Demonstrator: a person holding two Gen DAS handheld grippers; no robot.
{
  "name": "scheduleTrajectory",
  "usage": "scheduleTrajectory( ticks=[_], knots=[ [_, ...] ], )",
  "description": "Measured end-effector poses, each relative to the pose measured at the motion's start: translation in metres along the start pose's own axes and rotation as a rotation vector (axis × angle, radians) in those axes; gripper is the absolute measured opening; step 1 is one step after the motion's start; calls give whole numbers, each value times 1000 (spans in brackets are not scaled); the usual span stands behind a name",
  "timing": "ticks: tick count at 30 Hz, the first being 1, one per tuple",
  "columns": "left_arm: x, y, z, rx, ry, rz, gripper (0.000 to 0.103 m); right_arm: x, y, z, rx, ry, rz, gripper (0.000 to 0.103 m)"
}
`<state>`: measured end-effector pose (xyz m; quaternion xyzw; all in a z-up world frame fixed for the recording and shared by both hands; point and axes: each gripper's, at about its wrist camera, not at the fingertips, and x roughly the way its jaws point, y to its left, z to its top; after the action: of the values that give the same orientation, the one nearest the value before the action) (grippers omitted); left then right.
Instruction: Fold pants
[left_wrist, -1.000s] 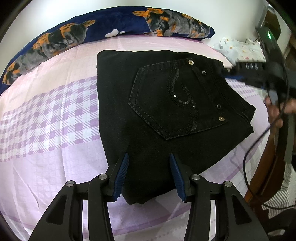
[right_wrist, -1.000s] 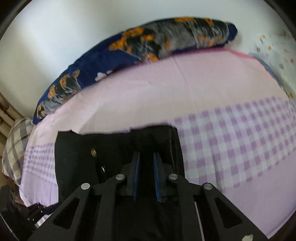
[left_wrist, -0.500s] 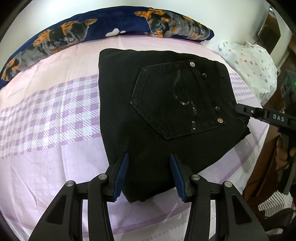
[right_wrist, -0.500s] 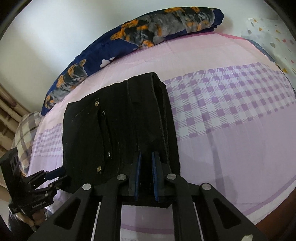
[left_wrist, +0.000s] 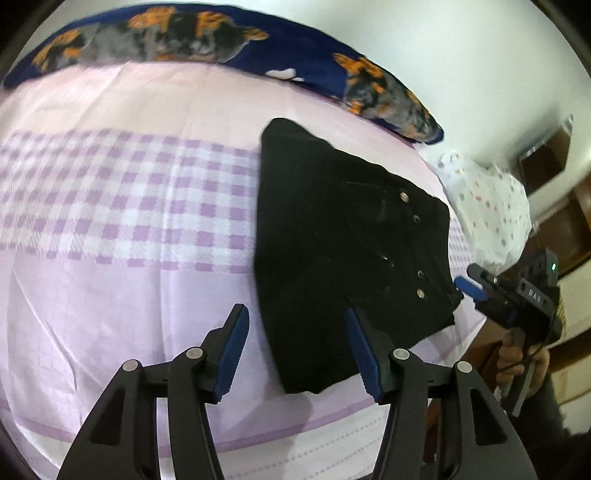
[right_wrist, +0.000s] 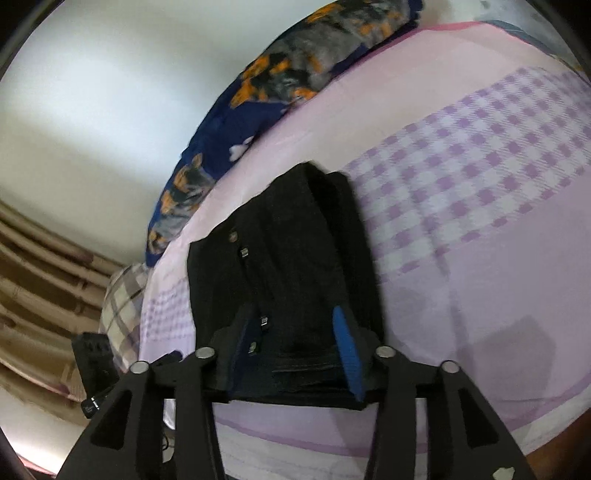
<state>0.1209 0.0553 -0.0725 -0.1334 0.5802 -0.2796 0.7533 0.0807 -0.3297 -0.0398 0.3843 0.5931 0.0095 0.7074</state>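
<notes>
Black pants (left_wrist: 343, 251) lie folded into a compact rectangle on the pink and purple checked bedsheet (left_wrist: 110, 192), back pocket and rivets facing up. My left gripper (left_wrist: 295, 336) hovers over their near left corner; its jaws are opening and press on nothing. In the right wrist view the pants (right_wrist: 288, 243) run away from my right gripper (right_wrist: 293, 343). Its jaws are opening, with the near folded edge lying between the blue pads, which stand apart from the cloth. The right gripper (left_wrist: 476, 288) also shows at the pants' right corner, held by a hand (left_wrist: 517, 358).
A navy pillow with orange dog print (left_wrist: 221, 40) lines the far side of the bed by the white wall. A white dotted cloth bundle (left_wrist: 487, 206) and wooden furniture stand past the bed's right side. A plaid pillow (right_wrist: 122, 295) lies at the left end.
The right gripper's jaws have parted from shut and let go of the folded edge. The left view has swung left, so the pants sit further right, and its jaws stand a little wider.
</notes>
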Motion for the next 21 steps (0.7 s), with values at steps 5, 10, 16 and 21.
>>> scheduleTrajectory(
  ticks=[5,10,16,21],
  knots=[
    [12,18,2,-105,57,-77,56,8,-20,7,12,77,-30,49],
    [23,20,5,-163,101,-127,56,16,-34,15,62,126,12,60],
    [32,21,9,-178,134,-120,56,26,-40,19,60,181,43,61],
    [38,19,11,-179,140,-126,56,38,-33,23,9,235,60,61]
  ],
)
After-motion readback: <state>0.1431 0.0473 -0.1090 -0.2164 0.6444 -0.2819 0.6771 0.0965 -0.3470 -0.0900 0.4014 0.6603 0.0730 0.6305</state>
